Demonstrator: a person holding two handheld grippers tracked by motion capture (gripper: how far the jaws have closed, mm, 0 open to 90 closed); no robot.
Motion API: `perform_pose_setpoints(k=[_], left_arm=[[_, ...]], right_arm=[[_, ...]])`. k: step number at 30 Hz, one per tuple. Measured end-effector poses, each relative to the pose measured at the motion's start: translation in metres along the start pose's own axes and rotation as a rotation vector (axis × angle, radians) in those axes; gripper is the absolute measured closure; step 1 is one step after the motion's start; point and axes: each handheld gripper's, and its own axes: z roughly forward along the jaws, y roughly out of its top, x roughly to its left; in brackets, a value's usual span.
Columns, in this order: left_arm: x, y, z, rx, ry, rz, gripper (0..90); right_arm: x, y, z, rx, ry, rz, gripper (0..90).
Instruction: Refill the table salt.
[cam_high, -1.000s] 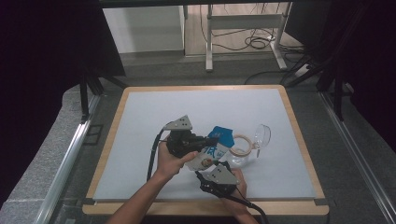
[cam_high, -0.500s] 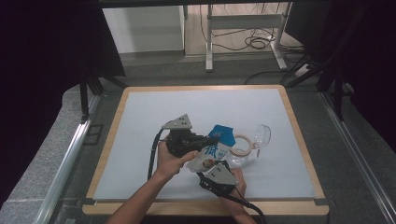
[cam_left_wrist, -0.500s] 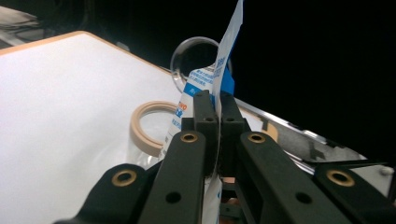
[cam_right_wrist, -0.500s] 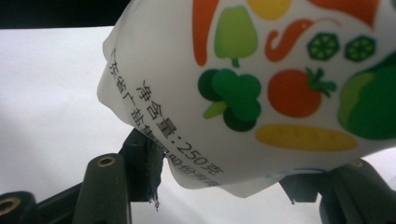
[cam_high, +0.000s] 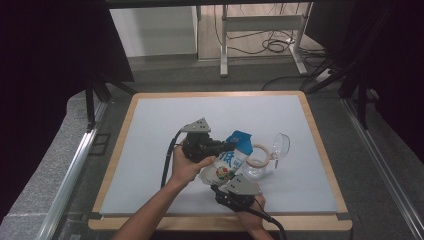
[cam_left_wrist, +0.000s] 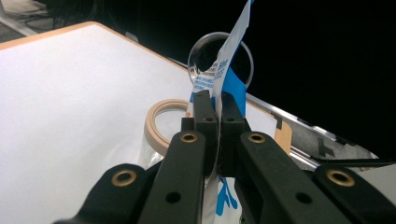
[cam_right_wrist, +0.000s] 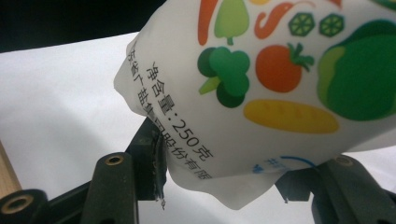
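Left gripper (cam_left_wrist: 215, 105) clamped tight on blue top edge of printed pouch (cam_high: 226, 165), just beside glass jar (cam_high: 256, 162). Right gripper (cam_right_wrist: 219, 184) at pouch's lower end, jaws just been closing, pads against both sides of its bottom. Pouch held tilted above white tabletop (cam_high: 150, 130), next to jar. Jar's hinged lid (cam_high: 281, 145) swung open on far side from pouch.
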Motion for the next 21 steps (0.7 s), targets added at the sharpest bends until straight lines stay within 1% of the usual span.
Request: perform_pose_setpoints(k=[4,9,11,17,21], left_arm=[[-0.003,0.002,0.005,0.008,0.008,0.010,90.0],[-0.004,0.001,0.008,0.006,0.011,0.009,90.0],[-0.003,0.001,0.009,0.012,0.020,0.008,90.0],[0.003,0.002,0.014,0.044,0.043,-0.004,90.0],[0.003,0.002,0.013,0.045,0.042,-0.003,90.0]], right_arm=[[-0.003,0.000,0.002,0.016,-0.004,0.029,45.5],[-0.005,-0.001,0.002,0.022,-0.014,0.037,45.5],[-0.005,-0.001,0.002,0.026,-0.015,0.044,45.5],[-0.005,-0.002,0.004,0.033,0.011,0.087,45.3],[-0.006,-0.003,0.007,0.041,0.016,0.092,44.7]])
